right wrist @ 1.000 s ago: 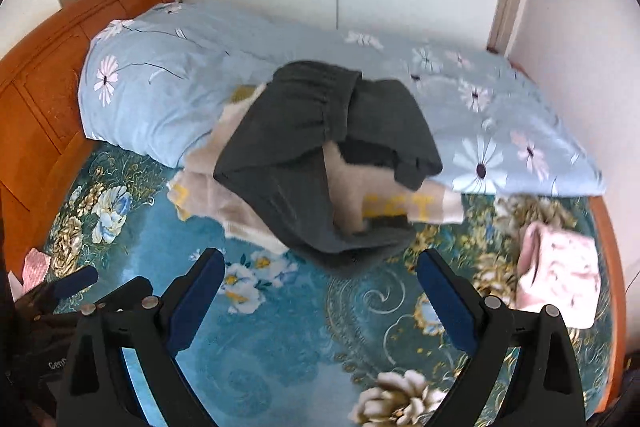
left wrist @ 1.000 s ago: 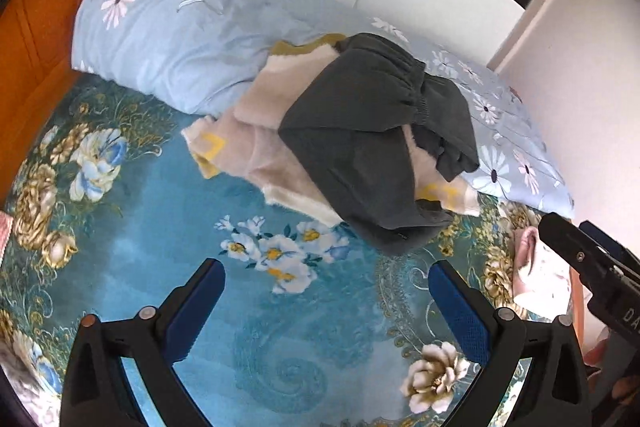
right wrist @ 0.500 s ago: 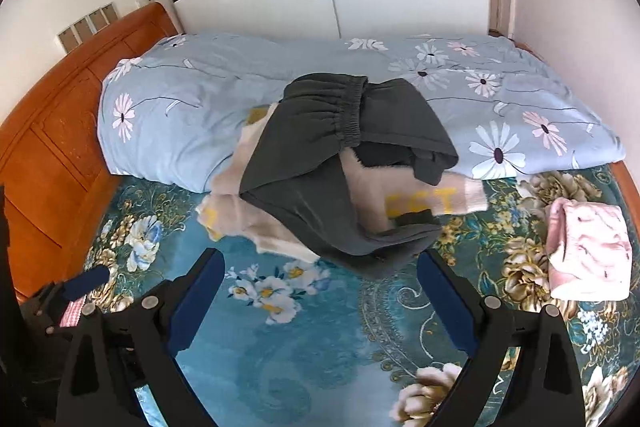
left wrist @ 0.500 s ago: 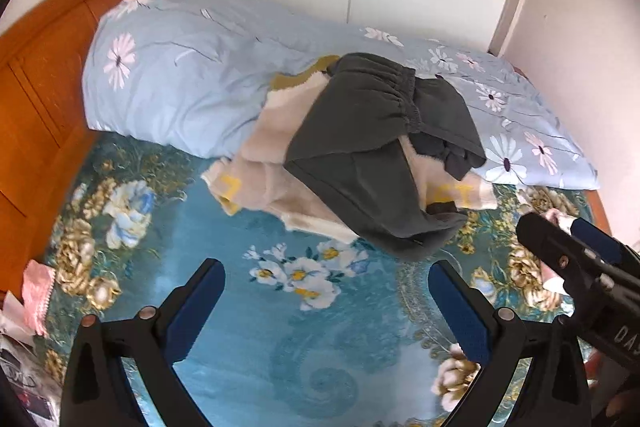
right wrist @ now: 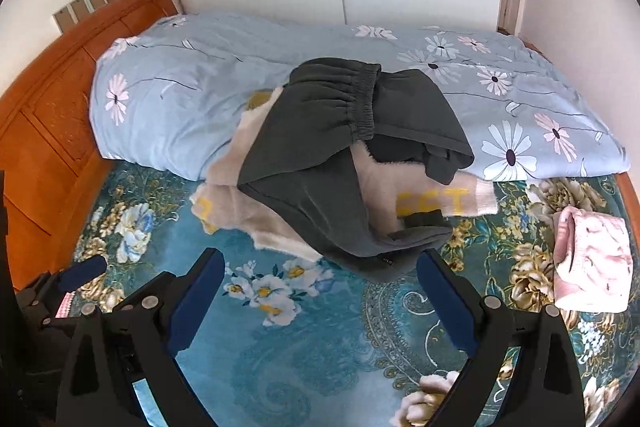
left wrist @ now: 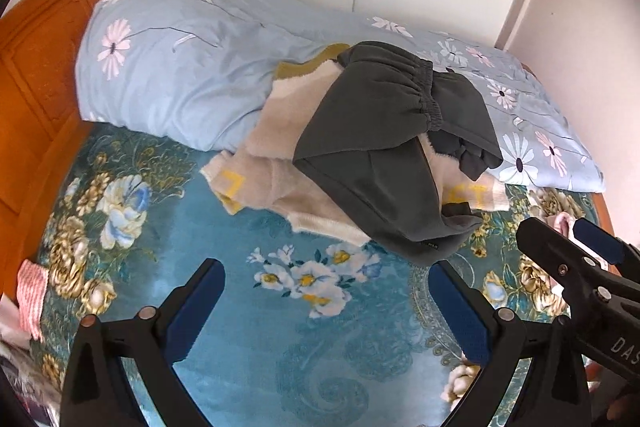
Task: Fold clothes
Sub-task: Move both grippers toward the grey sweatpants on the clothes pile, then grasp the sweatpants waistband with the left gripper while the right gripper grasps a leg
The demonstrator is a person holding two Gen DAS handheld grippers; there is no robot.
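My left gripper (left wrist: pixel 326 303) and right gripper (right wrist: pixel 320 293) both hover over the teal floral bedspread (right wrist: pixel 320 359), jaws spread wide, gripping nothing. Right one sits just beside the left. Ahead, crumpled dark grey sweatpants with elastic waistband (right wrist: pixel 340 143) lie on a fuzzy beige sweater with yellow lettering (right wrist: pixel 424 193), heaped mid-bed against the light blue daisy-print duvet (right wrist: pixel 180 99). Folded pink garment (right wrist: pixel 592 263) near the bed's right edge.
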